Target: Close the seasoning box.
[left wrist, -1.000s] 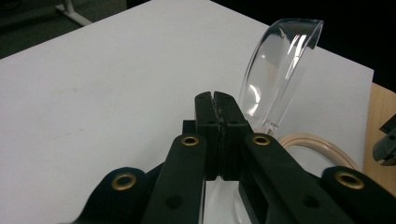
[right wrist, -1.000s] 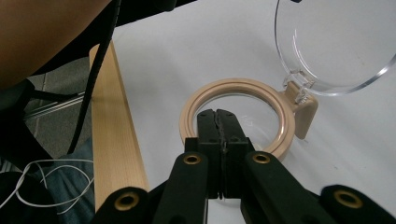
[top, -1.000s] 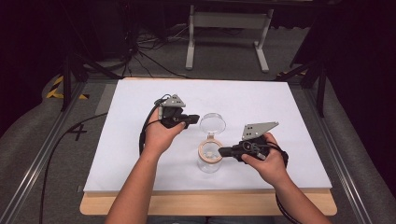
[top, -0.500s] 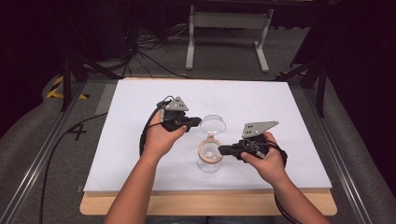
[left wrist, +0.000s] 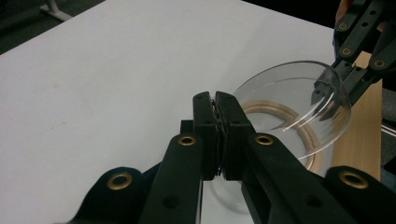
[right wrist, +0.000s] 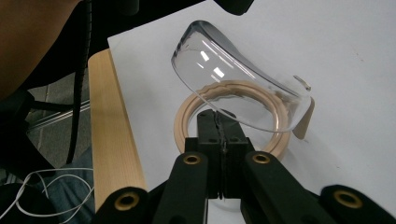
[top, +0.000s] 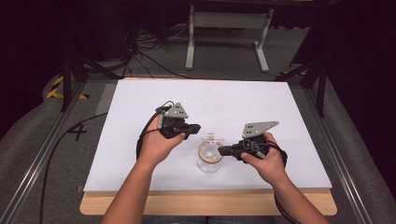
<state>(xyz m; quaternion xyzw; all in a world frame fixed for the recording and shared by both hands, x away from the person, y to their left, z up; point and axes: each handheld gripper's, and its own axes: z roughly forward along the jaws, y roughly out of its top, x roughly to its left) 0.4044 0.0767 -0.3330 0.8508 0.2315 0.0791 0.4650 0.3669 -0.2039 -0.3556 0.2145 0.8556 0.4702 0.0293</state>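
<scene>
**Both grippers clamped on a clear container, near front edge of bench**

Clear plastic container [top: 209,158] sits on the white bench [top: 121,135], a little right of centre and close to the front edge. It has a tan ring [top: 209,153] around its mouth and a clear hinged lid [top: 213,140] tipped up on the far side.

Left gripper [top: 195,127] comes in from the left, held in the person's left hand [top: 156,144]. In the left gripper view its fingers [left wrist: 205,126] are pressed together with no gap; the lid [left wrist: 299,98] edge sits right at the tips, but whether they actually pinch it can't be told.

Right gripper [top: 223,150] comes in from the right, held in the right hand [top: 266,161]. In the right gripper view its fingers [right wrist: 208,128] are clenched on the near wall of the container, just under the tan ring [right wrist: 187,121], with the lid [right wrist: 233,79] arching above them.

Bench's wooden front edge [top: 210,205] shows below the white sheet. Grey floor [top: 28,140] around, cables [top: 140,51] and a white stand [top: 224,21] beyond the far edge.
</scene>
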